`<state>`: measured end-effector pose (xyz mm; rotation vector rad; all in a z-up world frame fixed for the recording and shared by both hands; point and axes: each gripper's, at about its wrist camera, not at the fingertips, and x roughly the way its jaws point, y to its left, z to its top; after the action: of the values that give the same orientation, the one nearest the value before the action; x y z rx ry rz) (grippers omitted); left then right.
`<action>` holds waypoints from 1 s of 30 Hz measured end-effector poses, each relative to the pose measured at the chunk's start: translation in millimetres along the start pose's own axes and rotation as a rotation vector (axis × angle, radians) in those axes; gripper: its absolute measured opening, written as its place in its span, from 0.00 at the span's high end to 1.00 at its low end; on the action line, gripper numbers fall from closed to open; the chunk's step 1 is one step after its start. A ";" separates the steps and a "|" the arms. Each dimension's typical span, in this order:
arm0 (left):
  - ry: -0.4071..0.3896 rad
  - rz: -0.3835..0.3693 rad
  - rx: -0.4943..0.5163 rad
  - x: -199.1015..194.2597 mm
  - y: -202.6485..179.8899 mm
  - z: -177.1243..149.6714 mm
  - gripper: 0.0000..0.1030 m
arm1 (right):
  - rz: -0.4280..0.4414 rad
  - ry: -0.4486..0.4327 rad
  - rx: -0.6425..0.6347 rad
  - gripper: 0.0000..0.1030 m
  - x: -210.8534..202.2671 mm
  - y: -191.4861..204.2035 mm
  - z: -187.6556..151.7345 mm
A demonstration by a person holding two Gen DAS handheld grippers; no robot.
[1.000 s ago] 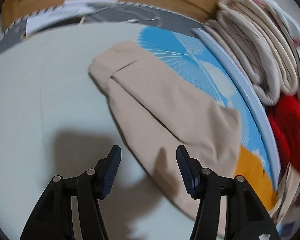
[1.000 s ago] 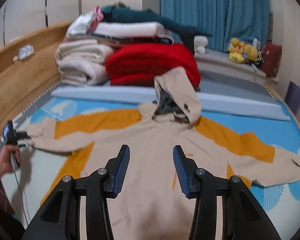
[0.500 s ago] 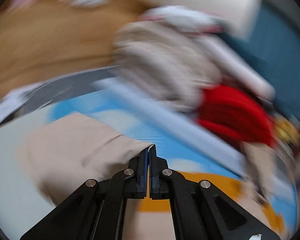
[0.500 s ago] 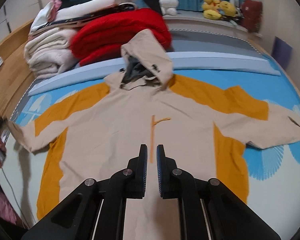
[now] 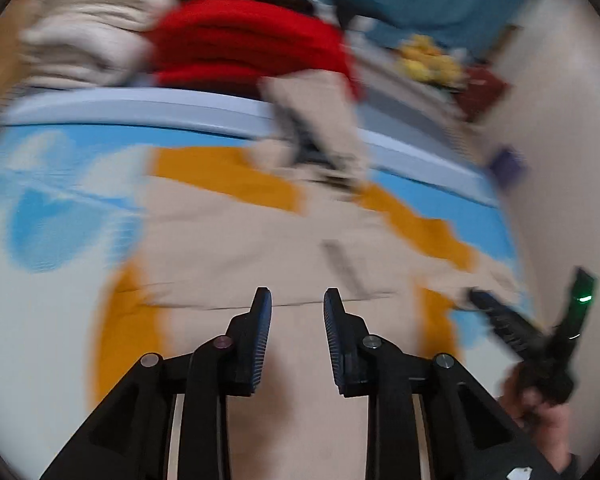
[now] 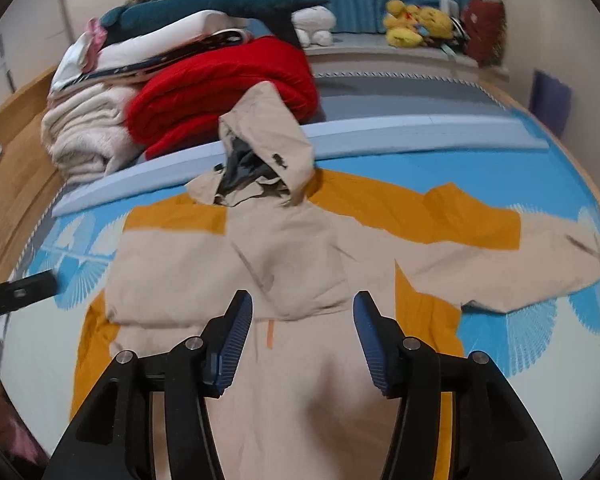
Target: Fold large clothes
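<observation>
A beige and orange hooded jacket (image 6: pixel 300 380) lies front up on a blue patterned mat (image 6: pixel 540 320). Its left sleeve (image 6: pixel 228 264) is folded across the chest; its right sleeve (image 6: pixel 520 256) lies stretched out. The hood (image 6: pixel 268 136) points to the far side. My right gripper (image 6: pixel 303 316) is open and empty above the jacket's middle. My left gripper (image 5: pixel 297 316) is open and empty above the jacket (image 5: pixel 300 400) in the blurred left wrist view. The right gripper shows there at the right (image 5: pixel 540 336), and the left gripper's finger shows at the left edge of the right wrist view (image 6: pixel 20 292).
Folded red (image 6: pixel 228 92), white (image 6: pixel 88 132) and dark blankets are piled behind a pale blue bolster (image 6: pixel 380 132). Plush toys (image 6: pixel 416 20) sit on a ledge under blue curtains. A wooden bed frame (image 6: pixel 12 168) borders the left side.
My left gripper closed on the left sleeve, carried it across the chest and let go; it now stands open. My right gripper shut and then opened again.
</observation>
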<state>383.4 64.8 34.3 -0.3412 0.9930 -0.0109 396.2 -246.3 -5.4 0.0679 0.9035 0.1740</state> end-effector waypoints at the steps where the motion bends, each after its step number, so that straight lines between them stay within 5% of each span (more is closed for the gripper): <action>1: 0.005 0.036 -0.003 -2.4 4.1 -4.0 0.73 | 0.006 0.007 0.014 0.47 5.3 -4.0 1.0; 5: 0.025 0.151 -0.015 16.2 17.3 -40.1 0.72 | -0.007 0.050 -0.004 0.47 40.0 -7.3 -0.5; 7: 0.095 0.214 0.009 36.6 15.6 -56.9 0.73 | -0.016 0.077 -0.021 0.47 62.7 -6.4 -4.0; 10: 0.141 0.145 -0.028 49.5 20.5 -55.4 0.73 | -0.023 0.109 -0.070 0.47 96.6 0.3 -14.8; 20: 0.129 0.176 0.007 57.0 28.6 -35.0 0.72 | -0.100 0.156 -0.398 0.48 184.9 59.9 -42.0; 21: 0.132 0.175 0.001 59.5 30.7 -33.6 0.72 | -0.130 0.156 -0.437 0.65 188.8 62.8 -45.8; 22: 0.134 0.171 -0.006 60.2 33.2 -31.6 0.72 | -0.157 0.150 -0.459 0.98 189.1 63.1 -48.0; 25: 0.127 0.174 -0.029 61.6 38.4 -26.7 0.72 | -0.095 0.105 -0.346 0.97 170.9 42.2 -33.8; 30: 0.126 0.181 -0.059 64.0 45.0 -23.3 0.72 | -0.114 -0.105 0.071 0.98 105.2 -41.5 11.9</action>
<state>392.9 90.5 -42.6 -0.3061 1.1484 0.1623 474.4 -268.1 -85.1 0.0906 0.8060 0.0318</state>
